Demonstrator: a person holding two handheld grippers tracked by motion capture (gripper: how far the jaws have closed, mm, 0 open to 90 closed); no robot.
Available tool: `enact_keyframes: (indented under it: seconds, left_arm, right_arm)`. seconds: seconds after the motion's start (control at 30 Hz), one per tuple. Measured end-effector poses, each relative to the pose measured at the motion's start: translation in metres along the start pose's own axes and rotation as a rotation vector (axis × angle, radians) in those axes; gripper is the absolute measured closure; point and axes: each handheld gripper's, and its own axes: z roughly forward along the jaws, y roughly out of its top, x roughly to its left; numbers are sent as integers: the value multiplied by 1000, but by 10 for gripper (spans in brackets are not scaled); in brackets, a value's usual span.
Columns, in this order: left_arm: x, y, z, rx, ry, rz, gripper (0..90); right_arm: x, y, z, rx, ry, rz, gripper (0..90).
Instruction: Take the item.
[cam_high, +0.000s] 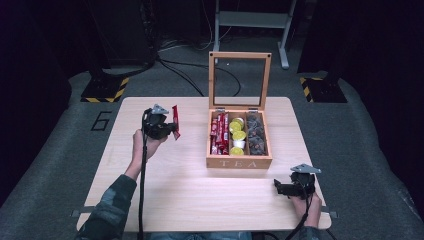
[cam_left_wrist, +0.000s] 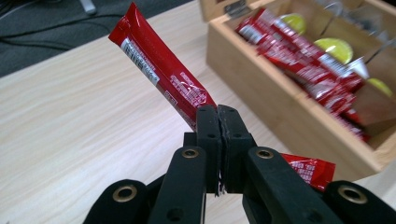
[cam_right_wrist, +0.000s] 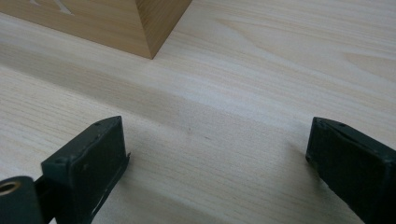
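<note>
Left gripper (cam_high: 171, 131) clamped tight on red sachet (cam_high: 175, 121), pinching it partway along; sachet held above bare table (cam_high: 165, 175), left of wooden tea box (cam_high: 239, 162), well apart from it; box lid up, more red sachets (cam_high: 219, 132) in left compartment; right gripper (cam_right_wrist: 215, 154) jaws wide, nothing between, low over table near box corner.

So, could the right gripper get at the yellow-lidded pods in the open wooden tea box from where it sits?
Probably yes: the right gripper is open and empty, the wooden tea box has its lid up, and the yellow-lidded pods lie uncovered.
</note>
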Motion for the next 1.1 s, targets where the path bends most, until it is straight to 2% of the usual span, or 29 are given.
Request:
enact_keyframes:
  seconds: [0.3,0.33,0.4,0.43,0.6,0.63,0.83,0.9,1.07,1.1]
  left_arm:
    - [16,-22,18,58,11,-15,880]
    - [21,-28,23,73,12,-20,879]
    - [22,-30,25,69,11,-29,878]
    - [25,-34,30,87,14,-30,878]
    - [29,-44,40,112,24,-48,877]
    - [30,-47,43,130,24,-45,877]
    - [37,-59,59,171,34,-79,877]
    - [39,-61,62,181,46,-70,876]
    - [39,-66,65,186,58,-82,863]
    - [40,-66,65,188,58,-74,858]
  right_arm:
    - [0,0,0,0,0,0,41]
    - [0,0,0,-2,0,-5,41]
    - [0,0,0,-2,1,-6,41]
    - [-1,0,0,-3,1,-7,41]
    - [0,0,0,-2,0,-6,41]
    - [-1,0,0,-2,1,-7,41]
    - [0,0,0,-2,0,-6,41]
    - [0,0,0,-3,1,-7,41]
    - [-1,0,0,-3,2,-8,41]
    - [-1,0,0,-2,2,-8,41]
